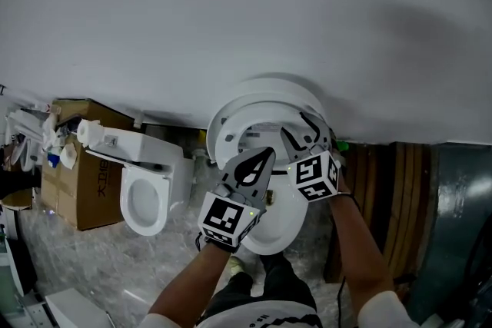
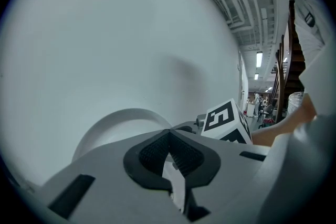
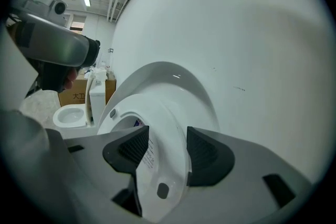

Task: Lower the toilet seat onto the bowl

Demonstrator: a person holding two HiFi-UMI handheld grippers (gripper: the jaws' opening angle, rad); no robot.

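Observation:
The white toilet stands against the wall, its lid (image 1: pixel 277 88) and seat (image 1: pixel 227 136) raised above the bowl (image 1: pixel 280 230). My right gripper (image 1: pixel 304 128) straddles the seat's right rim. In the right gripper view the seat (image 3: pixel 163 128) stands edge-on between the jaws of the right gripper (image 3: pixel 168 150), which are spread wide, with the lid (image 3: pixel 173 78) behind it. My left gripper (image 1: pixel 258 164) hovers over the bowl in front of the seat. Its jaws meet at the tips with nothing in them, as the left gripper view (image 2: pixel 169 152) shows.
A second toilet (image 1: pixel 150 192) and a cardboard box (image 1: pixel 84 180) sit to the left on the floor. Dark wooden boards (image 1: pixel 384 196) lean at the right. The white wall (image 1: pixel 231 11) is close behind the lid. The person's legs stand in front of the bowl.

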